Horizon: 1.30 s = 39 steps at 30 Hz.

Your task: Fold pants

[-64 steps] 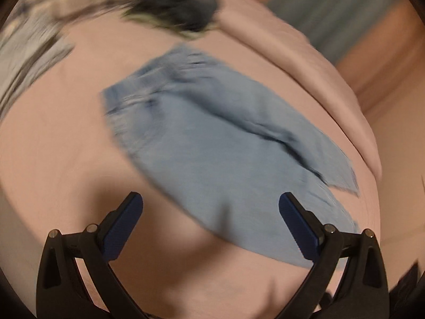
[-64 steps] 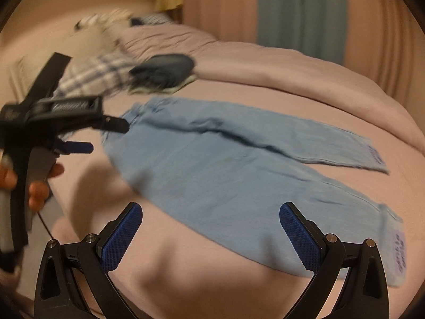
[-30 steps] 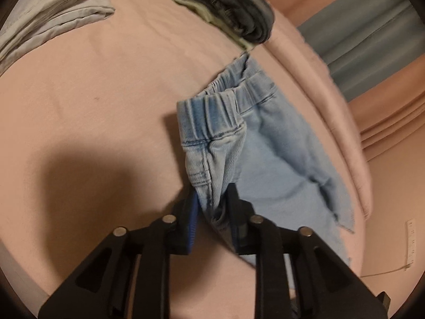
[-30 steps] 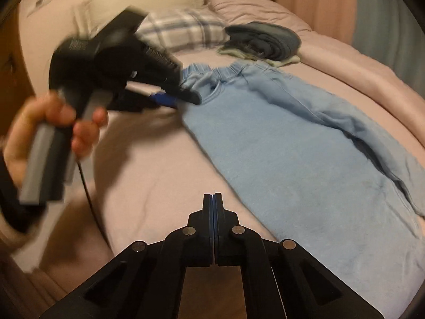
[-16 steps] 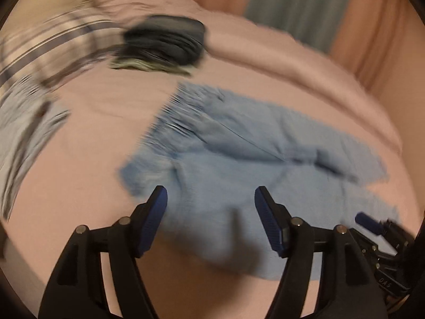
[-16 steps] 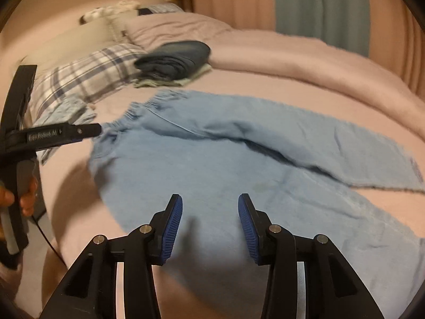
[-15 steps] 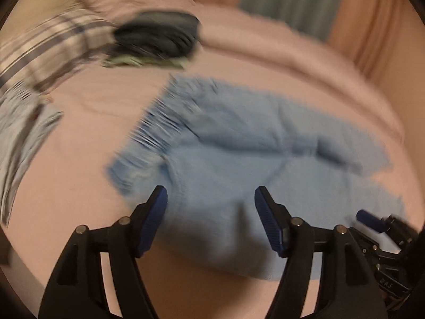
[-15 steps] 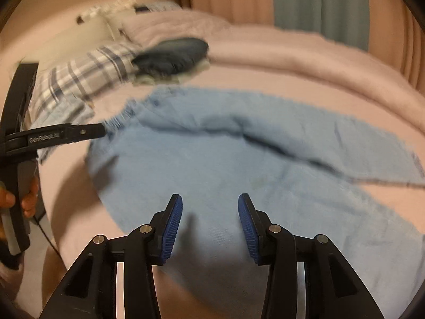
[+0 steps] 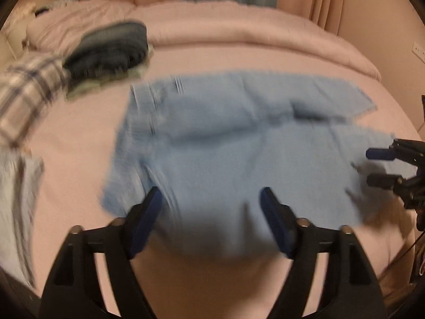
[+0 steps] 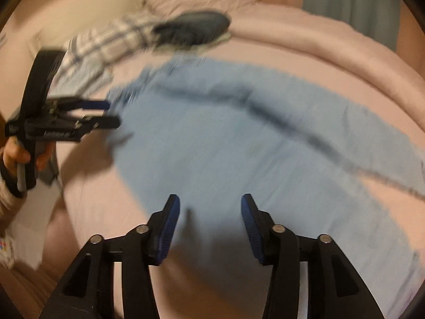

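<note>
Left wrist view, motion-blurred: left tongs are spread apart with nothing between the blue pads, hovering over the near edge of the light blue pants. The pants lie flat on the pink bed, waistband toward the left, both legs running off to the right, the far leg slightly overlapped by the near one with a dark crease between them. A folded dark garment sits on a pale green piece beyond the waistband, near it but apart. A plaid pillow is at the left edge, with more pale striped cloth below it. The rolled pink duvet runs across the back of the bed, curtains behind it. The right tongs come in from the right edge over the near leg's hem, fingers apart, empty. Right wrist view, also blurred: right tongs are released, gap clear, sitting low over the near edge of the pants, around the seat and thigh area; whether the tips touch the fabric I cannot tell. The left tongs are at the left, held by a hand, fingers parted, tips just at the waistband corner, gripping nothing. Dark garment and plaid pillow at the back left, duvet behind.
</note>
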Available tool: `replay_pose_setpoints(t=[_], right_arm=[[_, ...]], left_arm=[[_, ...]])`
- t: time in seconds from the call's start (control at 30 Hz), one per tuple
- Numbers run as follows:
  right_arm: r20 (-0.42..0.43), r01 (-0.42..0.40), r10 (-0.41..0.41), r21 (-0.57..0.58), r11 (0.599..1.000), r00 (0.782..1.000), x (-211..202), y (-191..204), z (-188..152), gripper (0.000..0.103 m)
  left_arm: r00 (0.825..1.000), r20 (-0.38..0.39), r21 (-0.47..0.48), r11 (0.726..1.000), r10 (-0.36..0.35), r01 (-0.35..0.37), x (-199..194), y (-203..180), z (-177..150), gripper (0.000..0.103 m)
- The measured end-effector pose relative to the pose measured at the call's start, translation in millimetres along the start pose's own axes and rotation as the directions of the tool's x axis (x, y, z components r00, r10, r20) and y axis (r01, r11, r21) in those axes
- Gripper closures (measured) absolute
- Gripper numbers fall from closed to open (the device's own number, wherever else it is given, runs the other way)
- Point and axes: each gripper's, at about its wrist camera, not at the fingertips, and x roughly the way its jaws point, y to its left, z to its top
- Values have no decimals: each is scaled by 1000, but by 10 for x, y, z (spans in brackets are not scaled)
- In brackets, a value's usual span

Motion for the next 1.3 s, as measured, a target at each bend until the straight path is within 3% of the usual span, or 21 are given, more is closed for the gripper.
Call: replay_pose_setpoints(t=[0.03, 0.13, 0.3, 0.47, 0.57, 0.7, 0.77, 0.8, 0.83, 0.87, 0.93, 1.03, 1.17, 1.23, 1.27, 1.3], right_arm=[[32, -3, 3, 7, 1000, 999, -12, -101, 117, 47], [73, 18, -18, -2, 1000, 997, 164, -365, 553, 46], [29, 115, -113, -61, 992, 993, 619, -720, 1116, 46], [-18, 102, -104, -105, 989, 994, 991, -1068, 1457, 44], [-57, 79, -90, -164, 983, 994, 1228, -1144, 1589, 42], [-136, 32, -60, -203, 979, 989, 1535, -1261, 1718, 42], [-190, -26, -9, -179, 984, 982, 1639, -1341, 1746, 42], [-204, -32, -4, -173, 984, 979, 1658, -1352, 1756, 43], [-203, -35, -3, -182, 983, 979, 1641, -1328, 1755, 61], [-194, -32, -10, -214, 976, 981, 1618, -1286, 1762, 85], [-178, 7, -58, -275, 961, 982, 1577, -1165, 1747, 93], [-155, 75, -132, -327, 942, 979, 1560, -1070, 1780, 97], [-192, 90, -151, -295, 951, 970, 1617, -1148, 1823, 97], [-210, 96, -168, -313, 945, 963, 1612, -1125, 1819, 96], [-214, 80, -150, -305, 949, 965, 1562, -1131, 1839, 91], [-214, 47, -114, -294, 955, 970, 1488, -1148, 1857, 88]], left_arm=[[1000, 21, 13, 1000, -2, 1, -2, 14, 75, 13], [999, 53, 48, 999, 6, -8, 218, 120, 550, 9], [998, -65, 47, 999, -10, 13, 948, 496, 1184, 9], [972, -215, -24, 996, -93, 90, 1542, 912, 1413, 11], [962, -241, -14, 991, -131, 131, 1707, 1011, 1451, 10], [929, -335, 3, 986, -158, 168, 1903, 1101, 1422, 13], [923, -357, 34, 985, -147, 170, 1911, 1086, 1373, 18], [925, -350, 44, 983, -151, 177, 1881, 1079, 1369, 26], [932, -330, 62, 982, -150, 180, 1822, 1065, 1360, 47], [941, -310, 91, 981, -133, 169, 1757, 1051, 1344, 57], [952, -279, 100, 982, -127, 161, 1642, 1065, 1325, 73], [961, -254, 106, 984, -110, 141, 1572, 1063, 1319, 73], [951, -296, 105, 987, -86, 122, 1623, 992, 1294, 70], [949, -303, 110, 986, -85, 123, 1587, 958, 1350, 61], [956, -284, 116, 987, -78, 115, 1530, 966, 1378, 56], [960, -270, 118, 987, -72, 107, 1494, 978, 1405, 39]])
